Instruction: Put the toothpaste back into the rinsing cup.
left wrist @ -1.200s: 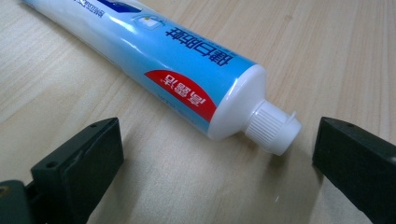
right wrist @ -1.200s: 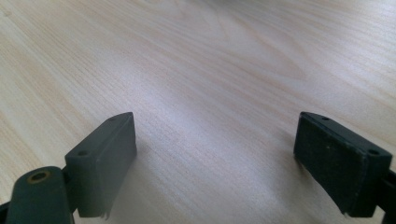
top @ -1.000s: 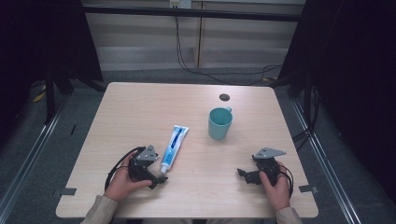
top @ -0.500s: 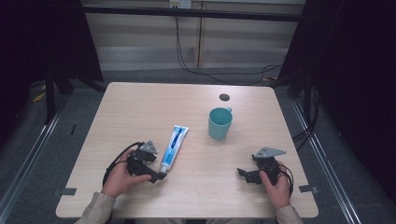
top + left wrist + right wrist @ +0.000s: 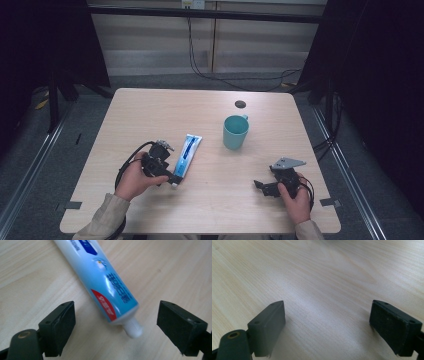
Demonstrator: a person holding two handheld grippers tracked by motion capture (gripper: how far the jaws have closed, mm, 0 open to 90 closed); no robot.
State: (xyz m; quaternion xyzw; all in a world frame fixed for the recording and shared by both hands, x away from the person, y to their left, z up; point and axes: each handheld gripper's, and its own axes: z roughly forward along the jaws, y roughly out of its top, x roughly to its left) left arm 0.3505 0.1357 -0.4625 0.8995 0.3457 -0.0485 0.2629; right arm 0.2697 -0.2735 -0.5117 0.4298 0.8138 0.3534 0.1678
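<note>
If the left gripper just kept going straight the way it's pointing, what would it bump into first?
Most likely the toothpaste tube: its white cap lies between the left gripper's open jaws, apart from both, with the tube stretching ahead.

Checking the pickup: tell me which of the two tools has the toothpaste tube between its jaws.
The left tool: its open jaws flank the cap end of the toothpaste tube, not yet touching it. The right tool is also open, with bare table between its jaws.

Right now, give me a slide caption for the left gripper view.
Open left gripper straddles the white cap end of a blue toothpaste tube lying on the wooden table.
</note>
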